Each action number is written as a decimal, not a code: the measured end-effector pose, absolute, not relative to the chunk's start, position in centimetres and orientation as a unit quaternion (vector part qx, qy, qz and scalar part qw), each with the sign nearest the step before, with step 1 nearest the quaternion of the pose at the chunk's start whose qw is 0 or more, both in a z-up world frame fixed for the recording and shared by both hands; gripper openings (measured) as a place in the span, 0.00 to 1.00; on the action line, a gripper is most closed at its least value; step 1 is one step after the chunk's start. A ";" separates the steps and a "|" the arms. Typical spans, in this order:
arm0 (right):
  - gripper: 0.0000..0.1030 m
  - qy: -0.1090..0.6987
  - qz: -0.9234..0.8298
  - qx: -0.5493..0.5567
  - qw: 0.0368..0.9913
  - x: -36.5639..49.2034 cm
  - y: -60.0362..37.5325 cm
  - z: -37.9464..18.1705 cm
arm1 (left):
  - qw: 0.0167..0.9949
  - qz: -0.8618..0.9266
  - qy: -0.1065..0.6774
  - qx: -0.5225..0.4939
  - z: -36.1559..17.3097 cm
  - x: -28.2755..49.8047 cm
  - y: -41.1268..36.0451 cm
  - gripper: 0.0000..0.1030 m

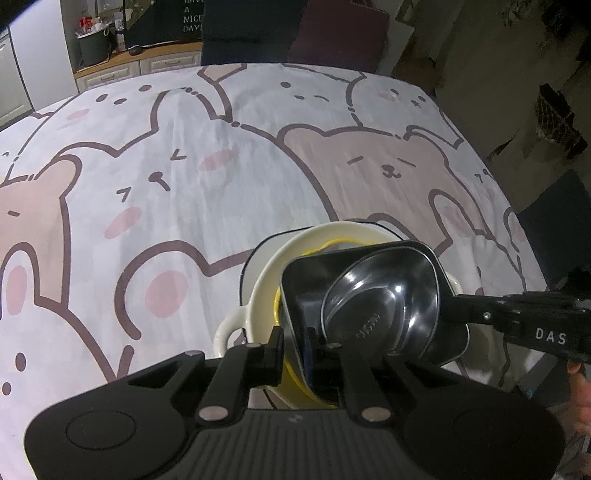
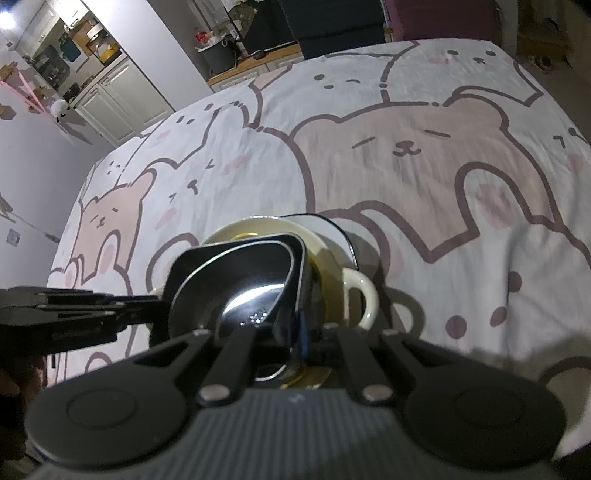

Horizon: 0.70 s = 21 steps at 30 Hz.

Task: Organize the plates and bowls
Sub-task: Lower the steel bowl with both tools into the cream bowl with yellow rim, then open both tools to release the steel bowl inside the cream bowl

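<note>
A black square dish (image 1: 314, 284) with a steel bowl (image 1: 384, 310) nested in it hangs tilted over a cream two-handled bowl (image 1: 266, 280), which holds a yellow plate (image 1: 291, 384) and rests on a white dark-rimmed plate (image 1: 251, 258). My left gripper (image 1: 295, 347) is shut on the near rim of the black dish. My right gripper (image 2: 299, 343) is shut on its opposite rim and also shows in the left wrist view (image 1: 465, 306). The right wrist view shows the black dish (image 2: 236, 254), the steel bowl (image 2: 251, 299), the cream bowl (image 2: 332, 273) and the left gripper (image 2: 147, 306).
The stack sits at the near edge of a table under a bear-print cloth (image 1: 184, 166). Dark chairs (image 1: 251, 33) stand at the far side. A wooden counter with a grey bin (image 1: 92, 48) is at the back left.
</note>
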State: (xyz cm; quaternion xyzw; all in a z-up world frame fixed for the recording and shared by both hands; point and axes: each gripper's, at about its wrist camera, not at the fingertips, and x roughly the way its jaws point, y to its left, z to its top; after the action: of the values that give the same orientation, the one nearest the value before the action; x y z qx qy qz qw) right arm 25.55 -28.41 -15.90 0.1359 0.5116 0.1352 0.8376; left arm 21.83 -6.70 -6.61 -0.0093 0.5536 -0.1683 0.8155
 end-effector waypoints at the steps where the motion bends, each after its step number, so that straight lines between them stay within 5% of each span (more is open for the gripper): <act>1: 0.10 0.509 0.135 0.134 0.839 25.4 -28.4 -15.7 | 0.817 -0.168 0.552 -0.011 -6.5 21.7 -6.5 0.11; 6: 0.10 0.495 0.136 0.139 0.847 24.6 -28.5 -14.7 | 0.824 -0.164 0.541 -0.014 -5.8 21.1 -5.8 0.13; 10: 0.12 0.481 0.136 0.132 0.856 23.8 -28.6 -13.8 | 0.834 -0.163 0.526 -0.019 -4.9 20.3 -5.4 0.26; 14: 0.30 0.465 0.138 0.123 0.866 22.7 -28.5 -12.9 | 0.848 -0.157 0.505 -0.016 -3.7 19.0 -5.3 0.41; 18: 0.47 0.441 0.139 0.114 0.879 21.4 -28.8 -11.7 | 0.872 -0.142 0.469 -0.012 -2.0 17.2 -5.1 0.72; 21: 0.59 0.421 0.135 0.107 0.891 20.1 -29.1 -10.9 | 0.890 -0.129 0.437 -0.011 -0.7 15.6 -4.9 0.83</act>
State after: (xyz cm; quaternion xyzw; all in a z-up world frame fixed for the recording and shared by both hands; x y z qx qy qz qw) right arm 20.12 -29.07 -10.91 0.1066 0.4206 0.1347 0.8908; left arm 15.64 -4.85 -0.69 -0.0111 0.4373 -0.1294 0.8899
